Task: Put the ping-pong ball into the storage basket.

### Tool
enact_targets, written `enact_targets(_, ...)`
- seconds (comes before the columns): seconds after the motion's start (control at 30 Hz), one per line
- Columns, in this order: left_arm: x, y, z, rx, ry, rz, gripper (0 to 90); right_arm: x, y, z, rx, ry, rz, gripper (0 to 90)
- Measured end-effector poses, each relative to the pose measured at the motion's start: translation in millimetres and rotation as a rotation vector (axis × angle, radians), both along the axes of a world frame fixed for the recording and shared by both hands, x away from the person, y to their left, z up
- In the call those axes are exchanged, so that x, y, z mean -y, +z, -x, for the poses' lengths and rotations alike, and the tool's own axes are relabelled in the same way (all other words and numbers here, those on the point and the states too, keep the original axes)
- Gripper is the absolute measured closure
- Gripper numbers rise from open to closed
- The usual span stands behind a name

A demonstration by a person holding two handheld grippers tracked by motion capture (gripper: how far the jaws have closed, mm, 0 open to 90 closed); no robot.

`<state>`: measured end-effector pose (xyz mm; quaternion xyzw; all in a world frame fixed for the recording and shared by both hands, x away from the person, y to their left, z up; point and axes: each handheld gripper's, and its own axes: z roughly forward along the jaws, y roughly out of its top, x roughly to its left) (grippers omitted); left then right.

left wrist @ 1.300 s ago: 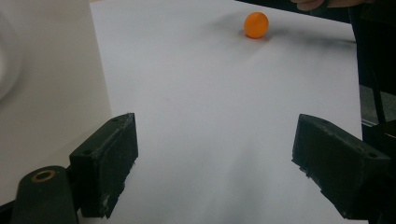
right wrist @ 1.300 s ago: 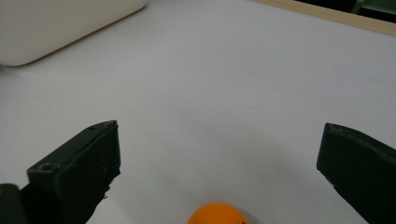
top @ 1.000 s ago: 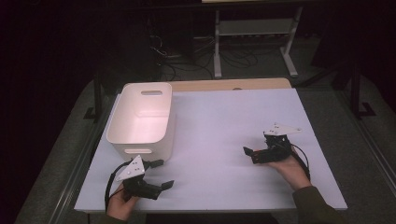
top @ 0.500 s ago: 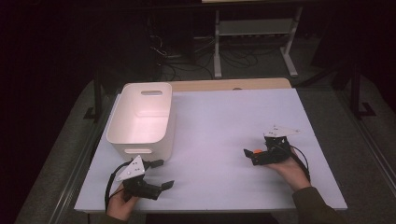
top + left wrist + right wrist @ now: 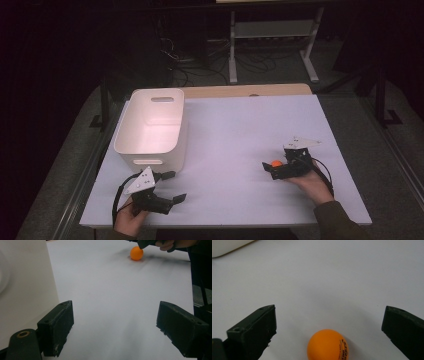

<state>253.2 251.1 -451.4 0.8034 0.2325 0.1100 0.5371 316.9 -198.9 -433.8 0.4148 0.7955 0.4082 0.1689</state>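
the right gripper (image 5: 329,322) has its jaws spread wide with an orange table tennis ball (image 5: 328,345) sitting on the table between them, nearer the base of the jaws than the tips and touching neither. that wide stance looks chosen so the ball can be straddled without being nudged; a light ball like this would probably roll off at the first bump. in the high view the ball (image 5: 276,163) lies on the white table top (image 5: 240,145) at the right, just at the front of the right gripper (image 5: 272,170), whose hand rests low on the surface.

the left gripper (image 5: 115,325) also stands open, holding nothing, its jaws aimed across the bare table toward the distant ball (image 5: 136,253). in the high view it (image 5: 172,187) waits near the front left edge, just in front of the white plastic bin (image 5: 150,127). the bin is open-topped and looks empty, so it seems the likely place for the ball, with the left gripper kept clear of the path.
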Motion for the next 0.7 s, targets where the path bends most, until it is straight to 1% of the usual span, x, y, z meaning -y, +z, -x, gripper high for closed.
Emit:
enact_targets(0.27, 0.0, 0.0, 0.1, 0.001, 0.000, 0.000, 14.1, 1.2, -1.6, 0.3, -0.007, 0.003, 0.001, 0.0)
enact_targets(0.4, 0.2, 0.0, -0.1, 0.000, -0.001, -0.002, 14.2, 1.9, -4.3, -0.1, -0.017, 0.007, 0.017, 0.0)
enact_targets(0.57, 0.1, 0.0, -0.4, -0.005, 0.002, 0.000, 14.1, 3.0, -6.3, -0.6, -0.026, 0.010, 0.024, 0.0)
enact_targets(0.7, 0.2, 0.0, -0.3, -0.002, -0.001, -0.003, 14.1, 2.9, -8.8, -0.6, -0.032, 0.021, 0.039, 0.0)
